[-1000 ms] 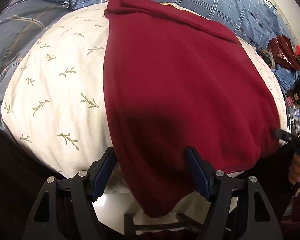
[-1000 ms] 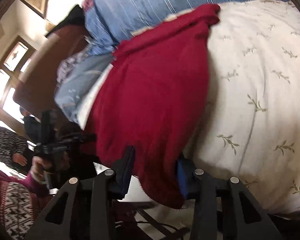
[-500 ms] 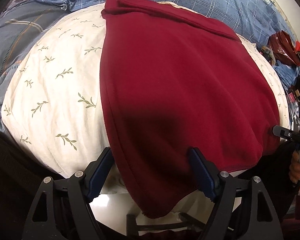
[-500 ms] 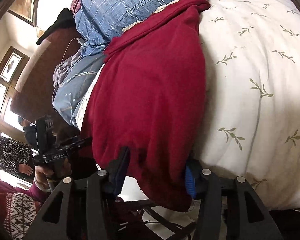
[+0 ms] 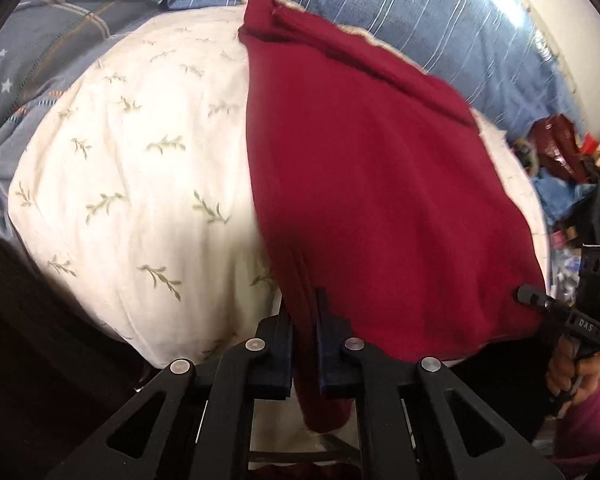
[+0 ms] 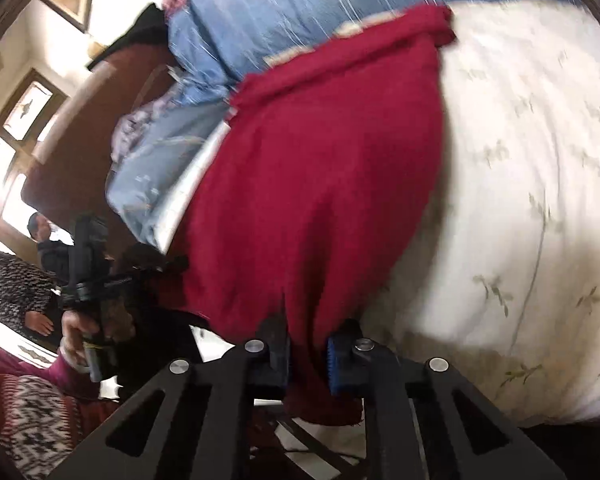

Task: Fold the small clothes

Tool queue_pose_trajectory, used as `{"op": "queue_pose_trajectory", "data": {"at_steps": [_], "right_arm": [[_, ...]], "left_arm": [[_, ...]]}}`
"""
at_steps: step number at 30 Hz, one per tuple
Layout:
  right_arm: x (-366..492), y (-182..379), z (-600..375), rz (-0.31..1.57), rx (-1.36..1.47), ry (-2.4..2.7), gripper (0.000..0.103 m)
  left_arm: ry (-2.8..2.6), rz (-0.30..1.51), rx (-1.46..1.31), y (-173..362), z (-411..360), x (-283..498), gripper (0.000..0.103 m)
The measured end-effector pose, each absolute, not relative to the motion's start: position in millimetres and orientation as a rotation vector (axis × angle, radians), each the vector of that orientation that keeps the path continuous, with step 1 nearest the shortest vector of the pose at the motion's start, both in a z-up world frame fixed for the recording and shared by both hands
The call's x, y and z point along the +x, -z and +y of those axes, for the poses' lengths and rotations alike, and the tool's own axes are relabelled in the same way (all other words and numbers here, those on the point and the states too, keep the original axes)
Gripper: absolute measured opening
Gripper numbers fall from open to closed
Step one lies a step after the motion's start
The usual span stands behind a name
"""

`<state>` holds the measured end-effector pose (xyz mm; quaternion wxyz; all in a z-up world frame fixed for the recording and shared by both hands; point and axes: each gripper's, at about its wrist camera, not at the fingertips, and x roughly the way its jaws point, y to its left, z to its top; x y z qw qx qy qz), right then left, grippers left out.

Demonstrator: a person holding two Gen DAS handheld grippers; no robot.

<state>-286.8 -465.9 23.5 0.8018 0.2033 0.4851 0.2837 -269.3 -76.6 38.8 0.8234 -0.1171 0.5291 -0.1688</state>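
A dark red garment (image 5: 372,184) is shown spread flat over a cream leaf-print pillow (image 5: 140,184), filling the centre and right of the left wrist view and the centre of the right wrist view (image 6: 320,184); its near hem hangs over the pillow's lower edge. The cloth is judged soft, light and limp, likely to sag and bunch between grips, so hold is best taken at the hem corners. The left gripper (image 5: 305,334) is seen pressed together on one lower corner, the right gripper (image 6: 306,344) pinching the other. Blue striped bedding (image 5: 380,12) lies beyond, along the upper frame.
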Motion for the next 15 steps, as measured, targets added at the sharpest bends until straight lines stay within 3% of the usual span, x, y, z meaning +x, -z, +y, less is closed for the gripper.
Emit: {"op": "queue_pose_trajectory", "data": {"at_steps": [4, 10, 15], "right_arm": [[-288.6, -37.1, -473.2, 1.015, 0.454, -0.608, 0.011], [-285.1, -9.1, -473.4, 1.109, 0.459, -0.561, 0.011], [-279.5, -23.1, -471.7, 1.052, 0.472, -0.614, 0.011]], "left_arm": [[0.398, 1.076, -0.215, -51.7, -74.0, -278.6, 0.006], [0.365, 1.126, -0.207, -30.4, -69.1, -281.1, 0.006], [0.412, 1.099, -0.232, -46.0, -72.2, -272.8, 0.006]]}}
